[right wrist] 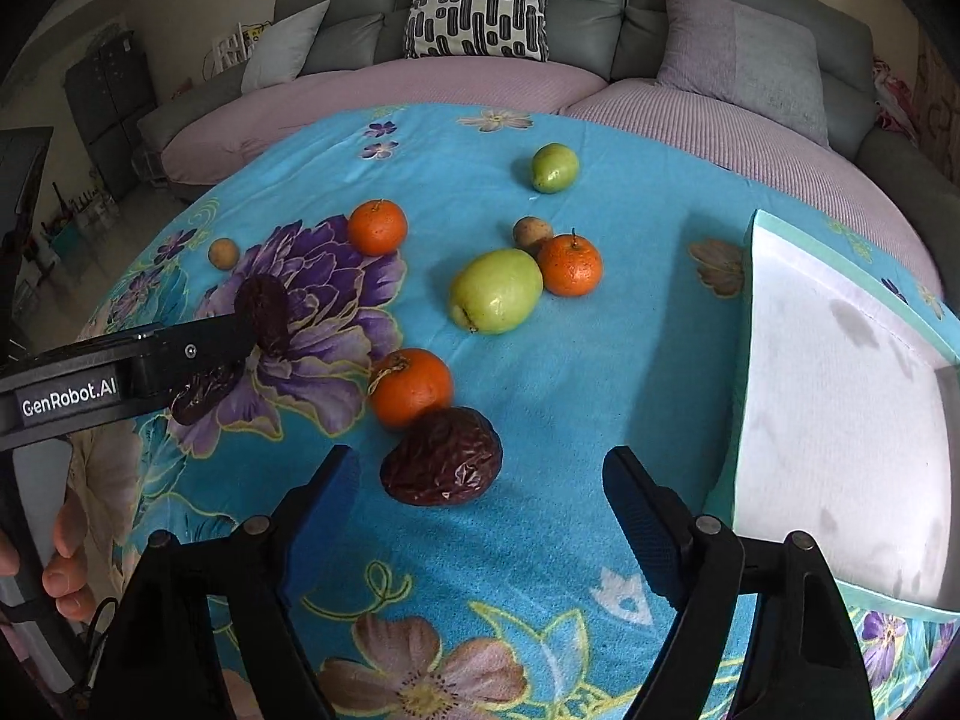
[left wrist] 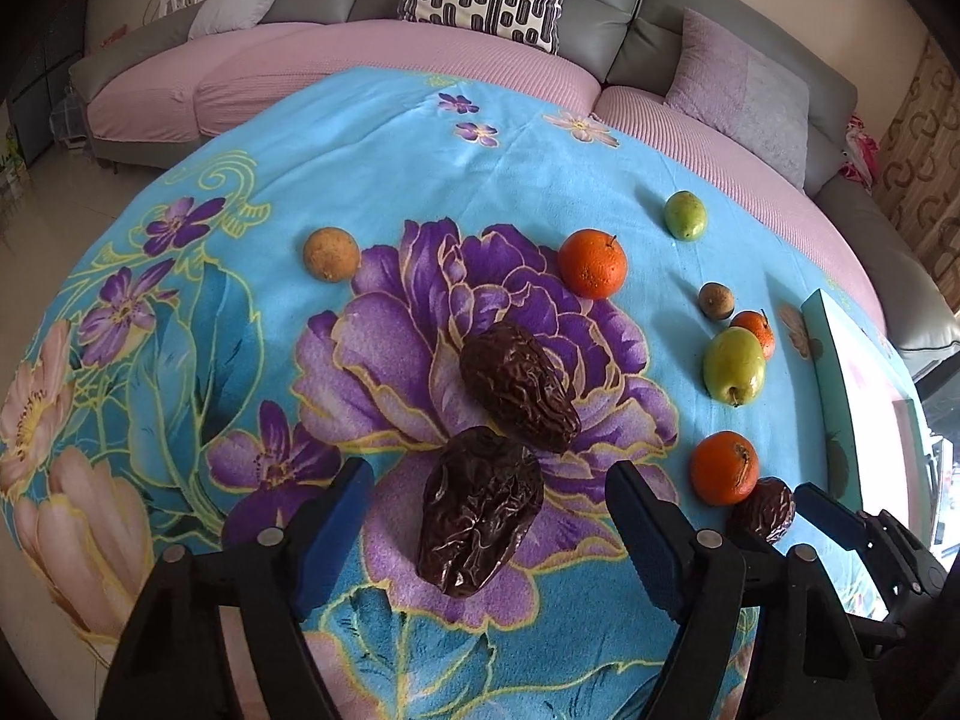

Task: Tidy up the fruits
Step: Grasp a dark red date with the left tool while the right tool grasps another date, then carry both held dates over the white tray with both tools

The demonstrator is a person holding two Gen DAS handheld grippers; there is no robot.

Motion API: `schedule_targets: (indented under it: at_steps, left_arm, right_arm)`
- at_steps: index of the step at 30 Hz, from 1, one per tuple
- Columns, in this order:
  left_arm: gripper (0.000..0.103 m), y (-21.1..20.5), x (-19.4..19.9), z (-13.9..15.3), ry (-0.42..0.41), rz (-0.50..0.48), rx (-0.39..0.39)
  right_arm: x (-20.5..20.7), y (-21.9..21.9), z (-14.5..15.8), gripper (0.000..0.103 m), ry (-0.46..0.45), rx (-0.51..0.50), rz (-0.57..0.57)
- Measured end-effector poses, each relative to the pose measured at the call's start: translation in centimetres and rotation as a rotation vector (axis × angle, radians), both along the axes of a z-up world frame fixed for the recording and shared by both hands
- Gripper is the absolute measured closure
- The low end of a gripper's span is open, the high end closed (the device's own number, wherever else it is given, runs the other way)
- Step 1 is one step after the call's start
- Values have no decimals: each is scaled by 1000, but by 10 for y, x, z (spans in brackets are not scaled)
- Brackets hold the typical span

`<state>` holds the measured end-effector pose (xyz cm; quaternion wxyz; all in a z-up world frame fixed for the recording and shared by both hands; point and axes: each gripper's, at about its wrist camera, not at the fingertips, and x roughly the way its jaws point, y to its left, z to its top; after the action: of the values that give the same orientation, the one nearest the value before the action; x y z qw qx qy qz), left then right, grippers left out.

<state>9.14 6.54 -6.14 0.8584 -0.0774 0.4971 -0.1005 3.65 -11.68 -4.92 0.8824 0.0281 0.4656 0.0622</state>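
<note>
A: Nearest date [left wrist: 480,510] sat lower centre btwn left gripper [left wrist: 489,510] jaws, apart, no contact?

B: Yep. Right gripper [right wrist: 480,498] jaws apart too, date [right wrist: 443,459] just ahead. Box [right wrist: 840,420] cut off at right edge; left gripper's arm hid pt of two dates, left side.

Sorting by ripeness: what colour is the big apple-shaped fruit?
Yellow-green, clearest in the right wrist view.
</note>
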Motion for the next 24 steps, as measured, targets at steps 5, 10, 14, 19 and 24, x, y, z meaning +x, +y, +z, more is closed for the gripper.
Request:
schedule_targets:
  at_steps: [5,10,14,19,24]
  left_arm:
    - [54,0,-2,-2,12,-6,14]
    - [62,0,-2,-3,18,-8,17]
    - [62,1,-6,0,16,-3,-5]
    - [63,-1,-11,18,-25,-13,-25]
    - [63,-11,-8,50,-98,-26,-39]
  right_arm:
    - [5,4,-7,37,13,12,21]
    - [6,7,-8,56,17,25,45]
    - [5,7,-8,56,13,28,46]
    - [2,1,-2,56,-11,57,29]
    - [-2,-19,18,56,-62,73,-37]
